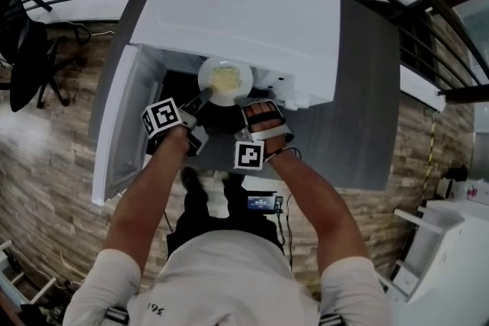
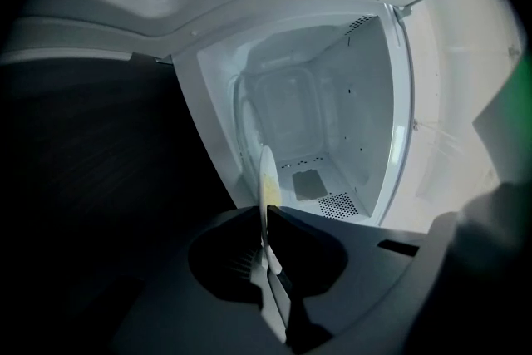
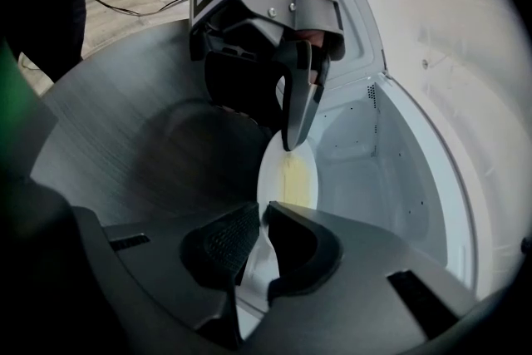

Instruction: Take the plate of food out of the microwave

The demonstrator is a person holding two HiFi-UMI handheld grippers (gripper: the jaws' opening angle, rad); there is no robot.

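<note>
A white plate (image 1: 225, 80) with yellow food sits at the mouth of the white microwave (image 1: 237, 11), whose door (image 1: 122, 118) hangs open to the left. My left gripper (image 1: 206, 93) is shut on the plate's left rim. In the left gripper view the plate (image 2: 266, 179) stands edge-on between the pads, with the left gripper (image 2: 264, 216) clamped on it. My right gripper (image 1: 250, 98) holds the right rim. In the right gripper view the plate (image 3: 291, 175) runs into the narrow slot of the right gripper (image 3: 258, 216), and the left gripper (image 3: 291, 141) pinches the far rim.
The bare microwave cavity (image 2: 332, 129) lies behind the plate, with perforated vents in its floor and right wall. The microwave stands on a grey table (image 1: 367, 111). A black office chair (image 1: 30, 65) is at the far left on the wooden floor.
</note>
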